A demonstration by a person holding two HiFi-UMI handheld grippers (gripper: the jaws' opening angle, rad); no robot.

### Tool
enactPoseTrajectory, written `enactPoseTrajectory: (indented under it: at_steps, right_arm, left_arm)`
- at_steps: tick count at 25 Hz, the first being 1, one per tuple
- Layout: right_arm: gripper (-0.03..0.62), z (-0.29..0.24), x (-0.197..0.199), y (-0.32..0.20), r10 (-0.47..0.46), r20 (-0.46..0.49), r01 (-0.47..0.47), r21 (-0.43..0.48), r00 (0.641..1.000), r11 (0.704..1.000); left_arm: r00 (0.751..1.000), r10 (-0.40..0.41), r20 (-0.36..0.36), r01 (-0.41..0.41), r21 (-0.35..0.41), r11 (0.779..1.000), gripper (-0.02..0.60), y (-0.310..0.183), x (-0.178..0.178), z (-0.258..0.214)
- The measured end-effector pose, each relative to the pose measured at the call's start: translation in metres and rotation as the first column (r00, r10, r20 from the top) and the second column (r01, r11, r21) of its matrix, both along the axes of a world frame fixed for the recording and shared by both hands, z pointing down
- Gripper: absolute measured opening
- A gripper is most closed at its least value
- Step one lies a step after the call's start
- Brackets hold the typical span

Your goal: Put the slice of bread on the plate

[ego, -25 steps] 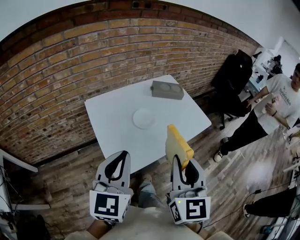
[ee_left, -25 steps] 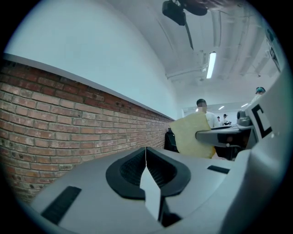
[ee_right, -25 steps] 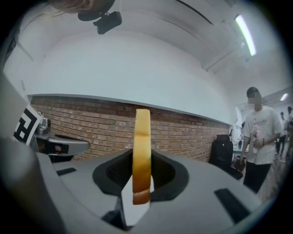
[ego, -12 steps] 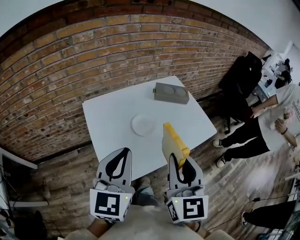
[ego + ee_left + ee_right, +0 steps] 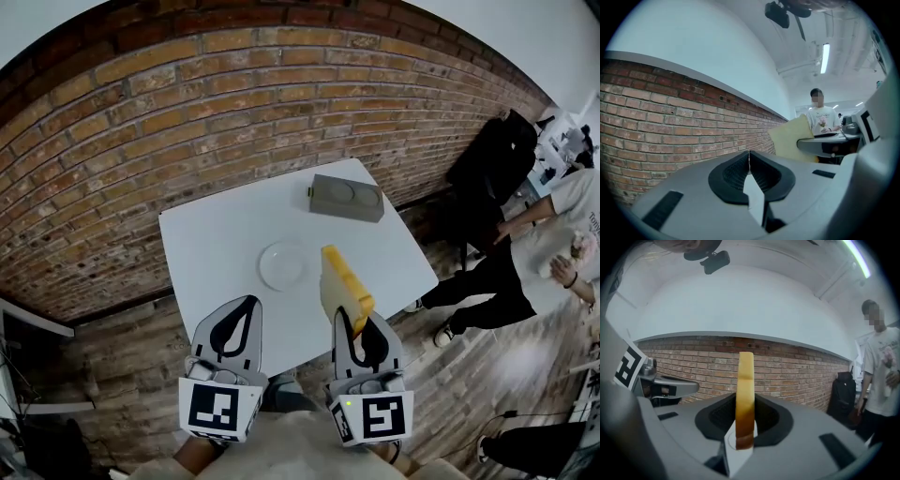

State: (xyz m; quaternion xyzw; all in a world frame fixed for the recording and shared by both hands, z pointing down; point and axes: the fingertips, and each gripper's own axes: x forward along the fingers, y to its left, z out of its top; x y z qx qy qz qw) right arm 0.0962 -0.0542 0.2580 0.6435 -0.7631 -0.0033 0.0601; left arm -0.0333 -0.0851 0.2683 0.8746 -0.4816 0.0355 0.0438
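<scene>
A yellow slice of bread [image 5: 340, 284] stands on edge in my right gripper [image 5: 354, 330], which is shut on its lower end; the right gripper view shows the slice [image 5: 745, 394] upright between the black pads. The slice hangs over the near part of the white table [image 5: 216, 234], just right of the small white plate [image 5: 282, 265] at the table's middle. My left gripper [image 5: 236, 328] is shut with nothing in it, held beside the right one at the table's near edge. In the left gripper view the slice [image 5: 792, 140] shows to the right.
A grey box [image 5: 345, 198] sits at the table's far right corner. A brick wall [image 5: 187, 112] runs behind the table. A person [image 5: 553, 234] stands at the right by a black chair [image 5: 492, 159]. Wooden floor [image 5: 122, 375] lies under and around the table.
Both grippers have moved forward toward the table with the bread held. The table and plate now lie closer beneath them, and the slice's top is now beside the plate.
</scene>
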Motion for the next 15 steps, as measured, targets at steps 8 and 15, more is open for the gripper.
enactPoseTrajectory:
  at_steps: [8,15]
  right_arm:
    - [0.092,0.007,0.014,-0.042,-0.072,0.006,0.072,-0.019,0.997,0.997]
    - [0.092,0.015,0.008,-0.060,-0.093,0.004,0.093,-0.052,0.996,0.994]
  left_arm:
    - [0.999,-0.048,0.014,0.048,0.012,0.999,0.014,-0.039,0.017,-0.002]
    - [0.999,-0.047,0.021,0.047,-0.008,0.999,0.014,-0.057,0.015,0.004]
